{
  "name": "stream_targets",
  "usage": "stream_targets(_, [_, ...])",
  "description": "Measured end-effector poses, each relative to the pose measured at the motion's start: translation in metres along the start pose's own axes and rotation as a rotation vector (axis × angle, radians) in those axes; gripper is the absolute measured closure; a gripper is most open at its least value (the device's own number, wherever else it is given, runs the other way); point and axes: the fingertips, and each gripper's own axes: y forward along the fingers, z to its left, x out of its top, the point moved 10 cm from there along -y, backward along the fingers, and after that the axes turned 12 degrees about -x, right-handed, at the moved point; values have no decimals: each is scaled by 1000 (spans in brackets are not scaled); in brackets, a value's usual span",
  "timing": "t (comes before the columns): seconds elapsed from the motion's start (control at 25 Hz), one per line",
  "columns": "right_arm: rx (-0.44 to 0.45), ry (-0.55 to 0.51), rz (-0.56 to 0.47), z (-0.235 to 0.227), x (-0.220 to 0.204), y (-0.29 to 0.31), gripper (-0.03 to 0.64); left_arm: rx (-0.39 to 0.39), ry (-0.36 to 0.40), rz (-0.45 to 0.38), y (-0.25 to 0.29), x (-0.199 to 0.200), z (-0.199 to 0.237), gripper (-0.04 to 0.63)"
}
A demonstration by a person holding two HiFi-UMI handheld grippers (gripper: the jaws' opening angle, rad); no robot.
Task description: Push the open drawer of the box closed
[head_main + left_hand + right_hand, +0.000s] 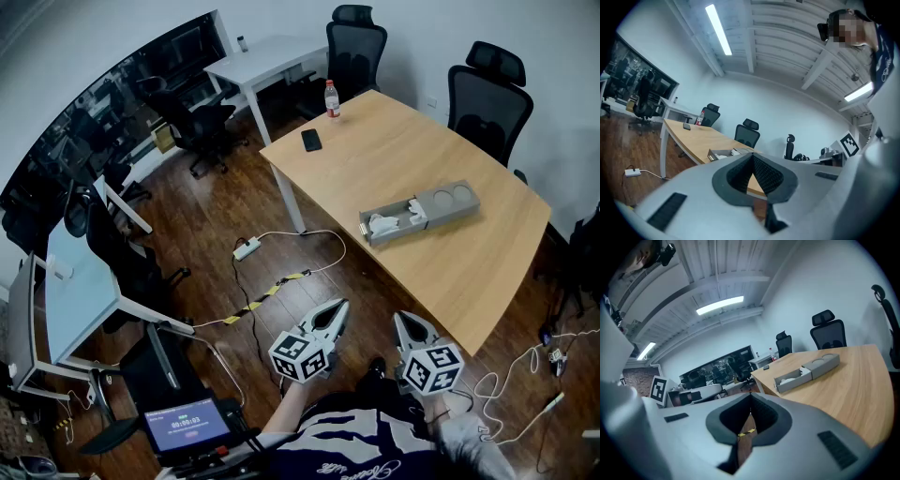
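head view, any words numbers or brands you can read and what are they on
Nothing reads cleanly enough to quote.
Screen, lower left: a timer-like row of digits, too small to read.
Shirt: white script at the hem, cut off and blurred.
Bottle: red label, too small to read.
Marker cubes: black-and-white square patterns only, no letters.
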Motion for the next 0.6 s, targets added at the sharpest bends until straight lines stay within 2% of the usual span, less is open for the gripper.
stream_targets(0.28, [59, -14, 3, -58, 45, 55, 627, 69, -11, -23, 66, 12, 33, 596])
stream_targets(0.6, [63, 51, 35, -97, 52, 98, 627, 151, -47, 74, 87, 2, 60, 595])
